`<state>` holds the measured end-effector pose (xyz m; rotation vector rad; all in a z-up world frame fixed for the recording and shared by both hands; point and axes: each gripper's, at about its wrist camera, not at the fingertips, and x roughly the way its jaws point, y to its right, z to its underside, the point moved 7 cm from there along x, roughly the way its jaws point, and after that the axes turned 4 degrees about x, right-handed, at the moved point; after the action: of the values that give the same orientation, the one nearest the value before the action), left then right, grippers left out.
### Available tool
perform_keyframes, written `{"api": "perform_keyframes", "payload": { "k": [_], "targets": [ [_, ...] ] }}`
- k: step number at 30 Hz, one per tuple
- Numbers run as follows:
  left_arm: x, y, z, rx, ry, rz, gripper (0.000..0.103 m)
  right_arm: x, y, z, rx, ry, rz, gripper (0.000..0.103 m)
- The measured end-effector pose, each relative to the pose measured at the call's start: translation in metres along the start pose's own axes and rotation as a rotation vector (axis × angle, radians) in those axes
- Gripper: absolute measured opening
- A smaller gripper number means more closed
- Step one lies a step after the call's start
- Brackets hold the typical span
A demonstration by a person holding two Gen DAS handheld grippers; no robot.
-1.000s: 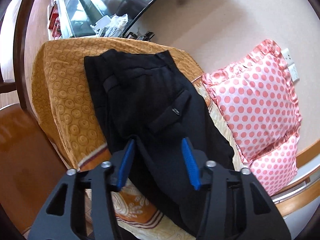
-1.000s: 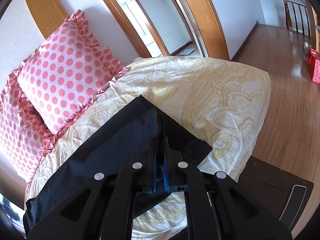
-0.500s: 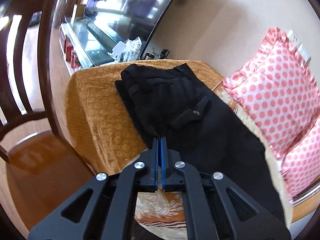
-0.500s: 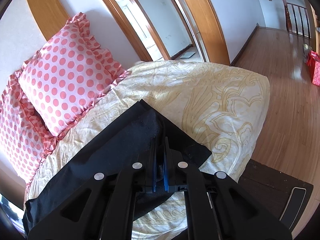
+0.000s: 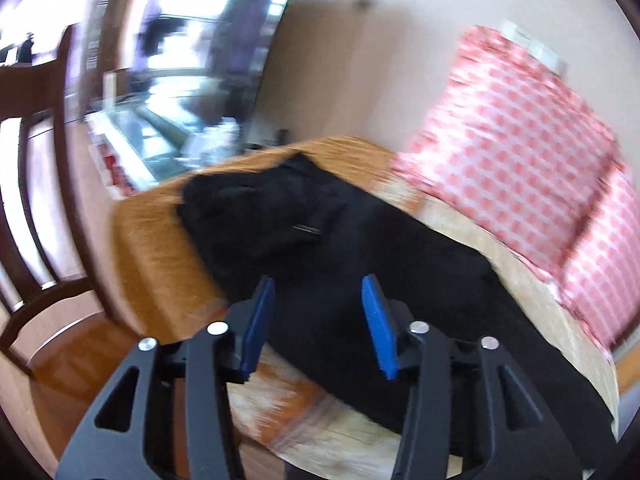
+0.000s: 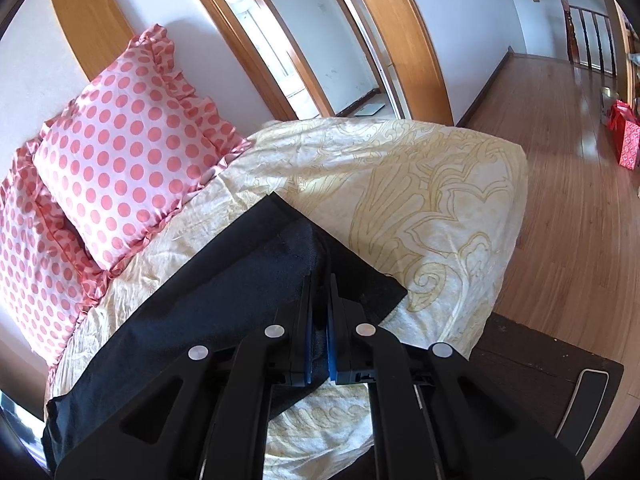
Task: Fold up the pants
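Note:
Black pants [image 5: 320,220] lie lengthwise on the bed, waistband and back pocket at the far end on the orange cover [image 5: 160,248]. My left gripper [image 5: 318,280] hovers over their near edge, its jaws opening; the blue pads [image 5: 260,312] press on nothing and the cloth shows behind the gap. This view is motion-blurred. In the right wrist view the leg end of the pants [image 6: 224,292] rests on the cream bedspread [image 6: 400,184]. My right gripper [image 6: 320,280] is shut on the hem, a fold of black cloth pinched between its pads.
Pink polka-dot pillows [image 6: 128,140] [image 5: 520,140] lean on the wall behind the bed. A dark wooden chair [image 5: 36,200] stands left of the bed, with a glass cabinet [image 5: 136,140] beyond. A dark bench [image 6: 540,380], wooden floor [image 6: 580,160] and a red bag [image 6: 624,136] are on the right.
The left gripper went from open to shut, and now stands open again; it pulled back and up from the pants and rolled. The right gripper kept its hold and stayed put.

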<state>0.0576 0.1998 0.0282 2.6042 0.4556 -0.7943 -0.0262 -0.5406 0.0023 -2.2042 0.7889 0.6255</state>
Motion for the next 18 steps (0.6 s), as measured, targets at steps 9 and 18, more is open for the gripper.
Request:
{"api": "perform_keyframes", "payload": {
  "k": [9,18],
  "targets": [
    [0.022,0.144,0.066,0.322,-0.203,0.43,0.062,0.005,0.012,0.011,-0.008,-0.032,0.041,0.006],
    [0.026,0.193,0.109,0.424,-0.301,0.605,0.076,-0.034,-0.026,0.007,-0.209,0.075,0.091,0.058]
  ]
}}
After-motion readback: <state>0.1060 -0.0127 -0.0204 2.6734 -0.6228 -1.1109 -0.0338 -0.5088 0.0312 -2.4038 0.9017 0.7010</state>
